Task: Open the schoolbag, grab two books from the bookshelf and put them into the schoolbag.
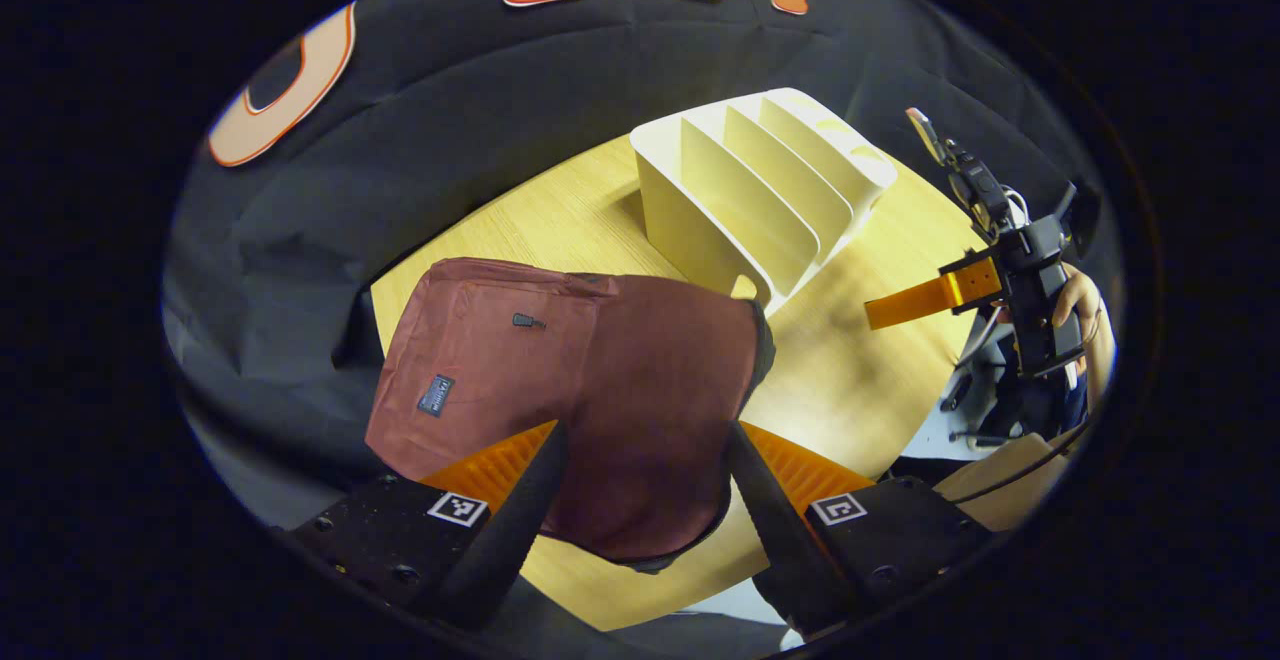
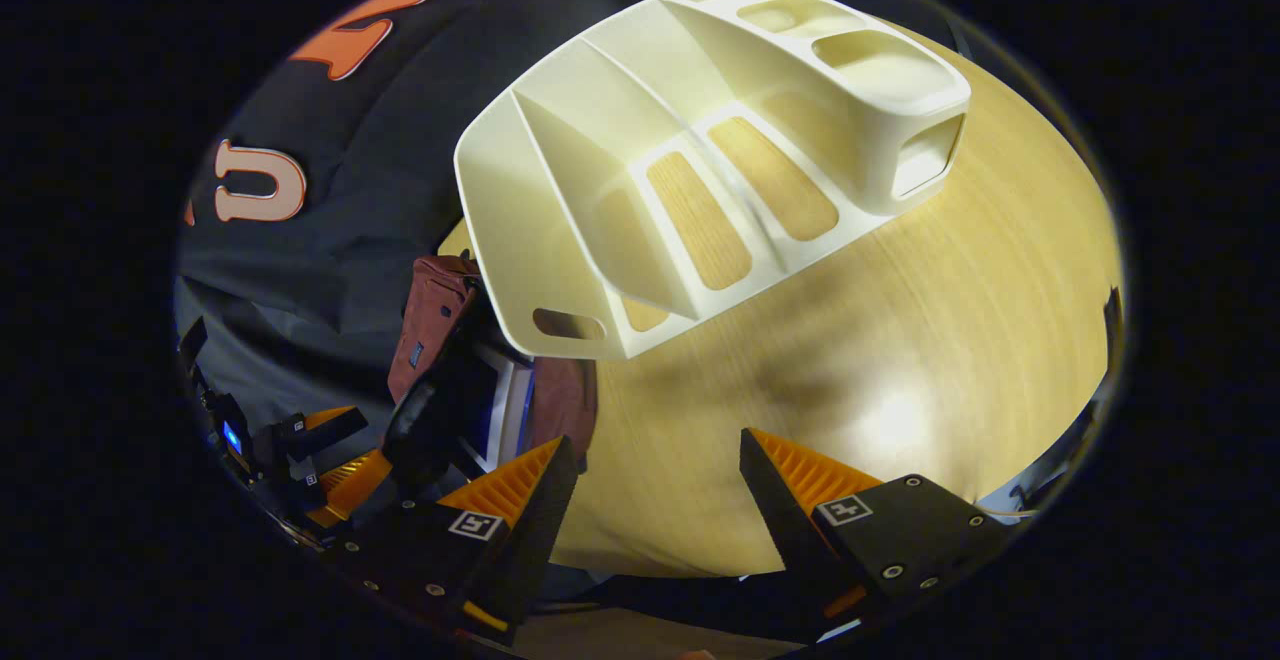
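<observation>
**Both grippers wide open over the table, bag lying flat, shelf beside it**

The left gripper (image 1: 645, 450) hangs above the near end of the bag (image 1: 590, 380), its fingers spread wide and gripping nothing; the bag's cloth shows between them. The right gripper (image 2: 655, 465) is likewise spread wide with nothing between its fingers, poised over bare table (image 2: 950, 340).

The left gripper view shows the right gripper out at the table's far side, held in a hand (image 1: 1085, 305) (its fingers point toward the shelf (image 1: 760, 190)). The right gripper view looks down into the shelf's slots, through whose cut-outs the tabletop shows. It also catches the bag edge-on, with a book's (image 2: 500, 405) pale edge at its mouth.

The bag lies flat just beside the shelf, long axis running from the left gripper toward the wall. The shelf's dividers run across the table, open side up.
</observation>
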Motion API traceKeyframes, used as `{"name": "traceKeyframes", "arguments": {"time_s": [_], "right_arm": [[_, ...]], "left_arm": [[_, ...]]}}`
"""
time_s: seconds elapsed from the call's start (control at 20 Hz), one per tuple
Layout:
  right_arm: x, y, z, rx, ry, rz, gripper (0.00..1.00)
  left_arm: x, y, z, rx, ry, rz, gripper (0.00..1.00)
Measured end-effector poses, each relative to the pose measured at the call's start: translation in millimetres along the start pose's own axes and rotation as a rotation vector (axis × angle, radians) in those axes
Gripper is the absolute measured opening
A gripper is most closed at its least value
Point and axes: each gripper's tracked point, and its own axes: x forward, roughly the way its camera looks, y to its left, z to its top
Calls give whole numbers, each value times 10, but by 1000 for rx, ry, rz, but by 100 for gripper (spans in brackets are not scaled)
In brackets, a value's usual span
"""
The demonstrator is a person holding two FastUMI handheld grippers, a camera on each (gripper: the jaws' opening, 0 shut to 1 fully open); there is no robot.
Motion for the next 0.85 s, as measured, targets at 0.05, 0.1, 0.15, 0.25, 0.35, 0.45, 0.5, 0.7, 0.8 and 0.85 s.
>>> {"name": "traceKeyframes", "arguments": {"time_s": [0.05,0.1,0.15,0.25,0.35,0.45,0.5,0.7,0.8,0.85], "right_arm": [[-104,-97,96,-29,3,-3,98],[-226,-186,201,-61,-10,0,98],[-361,-258,325,-94,-33,2,98],[-647,-369,588,-161,-88,5,98],[-953,-416,857,-224,-157,14,98],[-1319,-380,1122,-276,-245,33,98],[-1509,-331,1235,-303,-299,44,98],[-2255,-157,1649,-441,-565,43,97],[-2587,-80,1817,-497,-710,27,97],[-2713,-30,1904,-515,-786,27,97]], "left_arm": [[-12,-119,56,-35,-19,17,100],[-34,-253,104,-71,-49,35,100],[-66,-375,180,-111,-88,52,100],[-97,-638,403,-196,-179,85,100],[-146,-875,675,-273,-274,91,100],[-270,-1001,974,-331,-381,114,100],[-356,-1013,1076,-349,-434,138,100],[-728,-943,1512,-337,-661,262,100],[-848,-941,1739,-328,-761,277,100],[-907,-920,1823,-323,-800,292,100]]}}
